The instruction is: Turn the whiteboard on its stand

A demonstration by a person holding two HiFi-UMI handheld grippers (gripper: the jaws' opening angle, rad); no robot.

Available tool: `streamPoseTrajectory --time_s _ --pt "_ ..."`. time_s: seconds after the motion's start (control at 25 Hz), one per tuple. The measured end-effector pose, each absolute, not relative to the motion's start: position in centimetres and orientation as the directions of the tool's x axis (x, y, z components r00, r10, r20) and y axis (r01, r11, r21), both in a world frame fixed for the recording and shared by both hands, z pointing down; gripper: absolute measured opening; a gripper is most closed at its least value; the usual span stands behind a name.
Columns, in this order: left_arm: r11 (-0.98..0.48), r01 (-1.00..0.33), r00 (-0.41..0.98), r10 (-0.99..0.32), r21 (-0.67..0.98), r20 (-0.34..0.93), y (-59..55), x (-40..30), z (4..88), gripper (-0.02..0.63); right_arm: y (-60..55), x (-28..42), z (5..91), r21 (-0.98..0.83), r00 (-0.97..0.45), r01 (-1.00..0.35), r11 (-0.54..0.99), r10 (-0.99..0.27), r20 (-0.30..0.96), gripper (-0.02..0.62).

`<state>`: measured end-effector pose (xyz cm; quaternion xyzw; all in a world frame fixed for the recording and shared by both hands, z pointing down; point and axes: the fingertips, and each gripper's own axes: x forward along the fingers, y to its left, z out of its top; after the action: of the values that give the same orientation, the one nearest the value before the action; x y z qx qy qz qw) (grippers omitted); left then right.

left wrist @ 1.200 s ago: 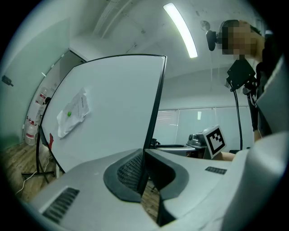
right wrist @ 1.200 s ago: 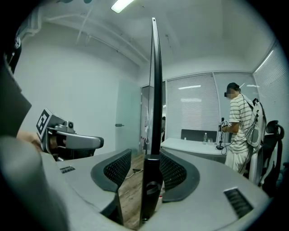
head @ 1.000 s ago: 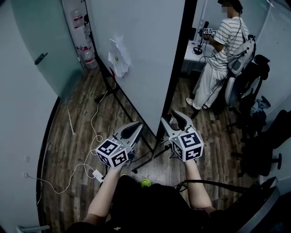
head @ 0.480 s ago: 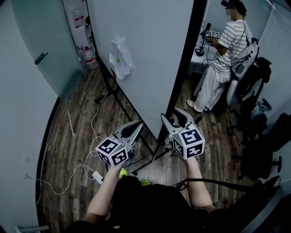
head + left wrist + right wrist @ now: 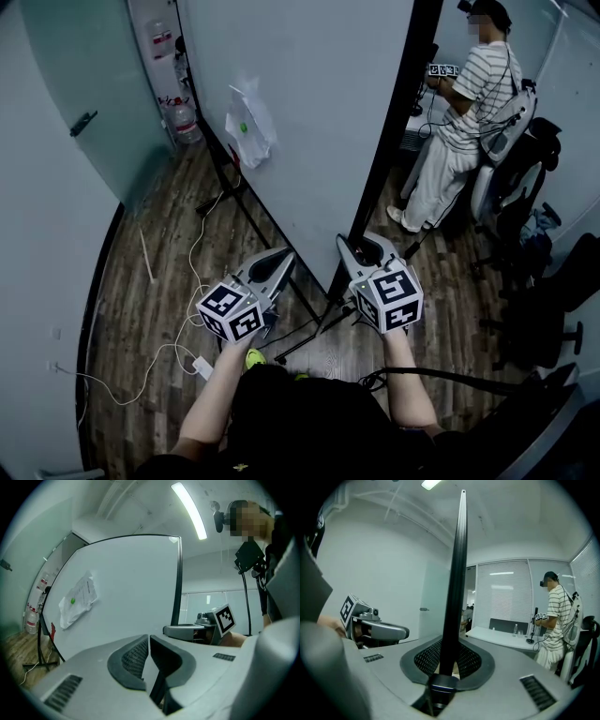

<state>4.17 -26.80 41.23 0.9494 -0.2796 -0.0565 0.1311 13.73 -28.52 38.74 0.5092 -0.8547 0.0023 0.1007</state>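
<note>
The whiteboard (image 5: 300,122) stands upright on a black stand (image 5: 234,183), its white face towards me and a black frame edge (image 5: 375,169) on its right side. My right gripper (image 5: 364,246) has just been closing, and its pads now press on that frame edge (image 5: 457,573) from both sides. My left gripper (image 5: 284,255) is shut with nothing in it, and its tips (image 5: 149,638) point at the lower white face (image 5: 126,588). A crumpled paper (image 5: 248,122) is stuck to the board.
A person in a striped shirt (image 5: 464,122) stands behind the board at a desk, with office chairs (image 5: 525,178) beside them. A white cable and power strip (image 5: 202,364) lie on the wood floor by the stand's feet (image 5: 300,337). Water bottles (image 5: 183,117) stand at the back left.
My right gripper's jaws have closed onto the board's black edge. That edge now stands further right in the head view. Both hands have shifted slightly.
</note>
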Motion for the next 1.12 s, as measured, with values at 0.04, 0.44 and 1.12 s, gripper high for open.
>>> streamPoseTrajectory --time_s 0.04,0.44,1.12 --pt "-0.809 -0.516 0.837 -0.546 0.282 -0.033 -26.9 4.1 41.3 0.015 -28.5 13.7 38.8 0.096 -0.463 -0.870 0.484 -0.868 0.179 0.084" --pt "-0.805 -0.520 0.834 -0.551 0.288 -0.034 -27.9 3.8 41.2 0.015 -28.7 13.6 38.4 0.094 -0.471 -0.865 0.493 -0.861 0.192 0.078" --pt "-0.793 -0.534 0.824 -0.566 0.293 -0.032 -30.1 1.5 41.7 0.015 -32.1 11.5 39.0 0.093 -0.489 -0.852 0.515 -0.847 0.207 0.075"
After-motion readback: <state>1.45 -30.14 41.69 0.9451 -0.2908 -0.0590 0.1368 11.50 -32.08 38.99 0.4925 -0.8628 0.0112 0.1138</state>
